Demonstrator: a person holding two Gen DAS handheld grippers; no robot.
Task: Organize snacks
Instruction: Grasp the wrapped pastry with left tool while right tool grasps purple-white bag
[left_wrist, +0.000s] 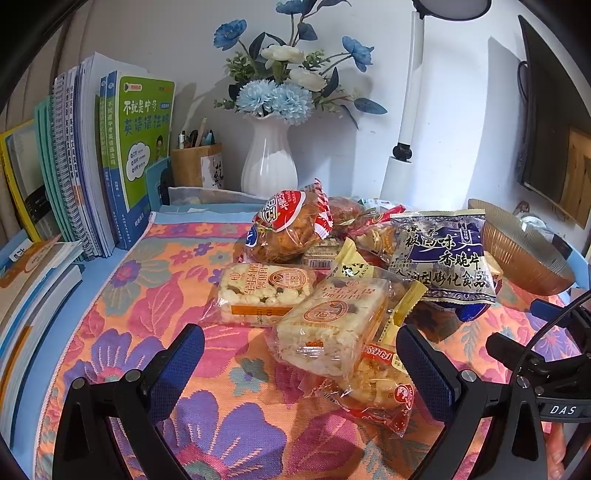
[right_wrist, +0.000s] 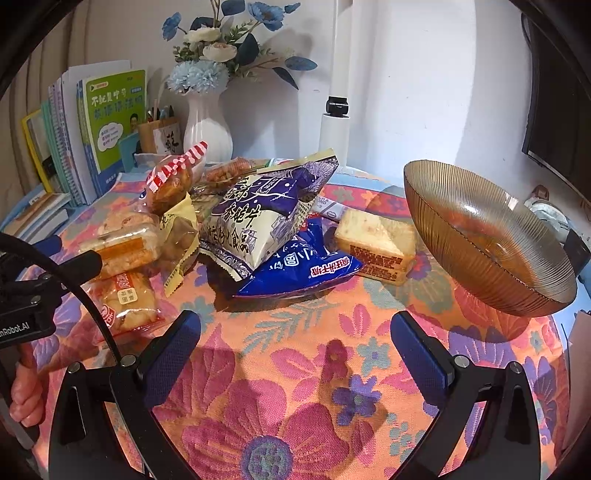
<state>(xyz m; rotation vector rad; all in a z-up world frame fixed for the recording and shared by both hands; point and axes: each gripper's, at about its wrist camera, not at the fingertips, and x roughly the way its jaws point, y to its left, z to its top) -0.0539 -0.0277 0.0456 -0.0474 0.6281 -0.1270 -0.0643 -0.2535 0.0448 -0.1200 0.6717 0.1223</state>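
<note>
Both grippers, the left gripper (left_wrist: 300, 363) and the right gripper (right_wrist: 295, 345), are hanging wide open and holding nothing near the snack pile (right_wrist: 236, 221), which is sitting left of the empty bowl (right_wrist: 487, 236), probably waiting to go in.

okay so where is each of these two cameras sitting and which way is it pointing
Left wrist: on the left gripper, low over the floral cloth, facing the snack pile; its open jaws show.
Right wrist: on the right gripper, facing pile and amber bowl; open jaws and the person's hand show.
Shared: blue-and-white crisp bag, bowl, vase.
</note>
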